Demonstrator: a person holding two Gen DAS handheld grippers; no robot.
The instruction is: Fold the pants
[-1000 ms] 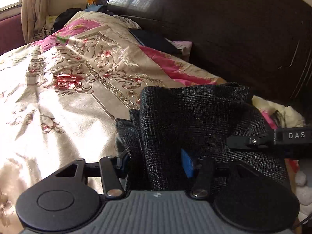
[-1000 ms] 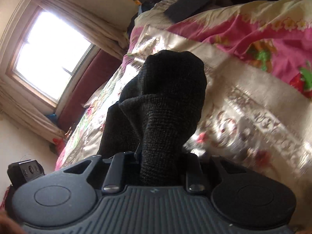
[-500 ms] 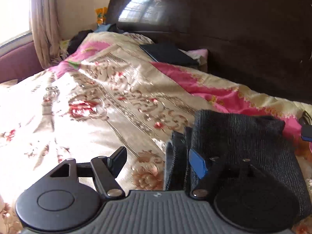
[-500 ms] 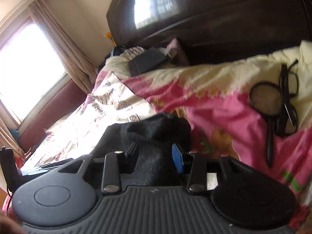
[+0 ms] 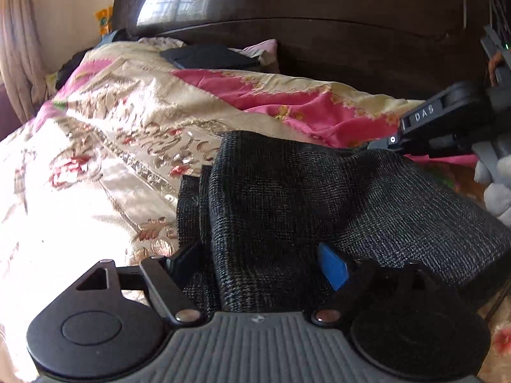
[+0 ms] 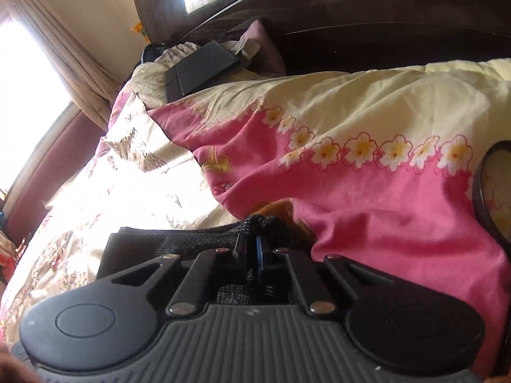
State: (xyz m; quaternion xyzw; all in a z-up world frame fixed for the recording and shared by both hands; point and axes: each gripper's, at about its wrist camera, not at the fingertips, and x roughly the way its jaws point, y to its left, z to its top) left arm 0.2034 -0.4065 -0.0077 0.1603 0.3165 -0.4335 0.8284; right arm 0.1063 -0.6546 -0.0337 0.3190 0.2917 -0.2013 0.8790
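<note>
- A wide bed fills the room, its gold-patterned bedspread [image 5: 95,172] bright with sun from the window side.
- A dark wooden headboard [image 5: 351,32] rises behind it, glossy enough to mirror the window.
- A pink and cream floral sheet [image 6: 367,166] lies rumpled across the head end of the bed.
- The pants [image 5: 319,207], dark grey and woven, sit folded in a thick bundle on the bedspread, their far edge against the pink sheet.
- A flat black case [image 6: 198,70] lies up by the pillows, well apart from the pants.
- The left gripper [image 5: 258,263] hangs over the near edge of the bundle; its jaws stand wide and are opening, with the cloth lying between them but the fingers not pressing on it.
- The right gripper [image 6: 250,249] is at the far corner of the bundle, its jaws drawn together with a small pinch of pants fabric caught between the tips.
- A round magnifying glass [image 6: 491,185] rests on the pink sheet at the right edge.
</note>
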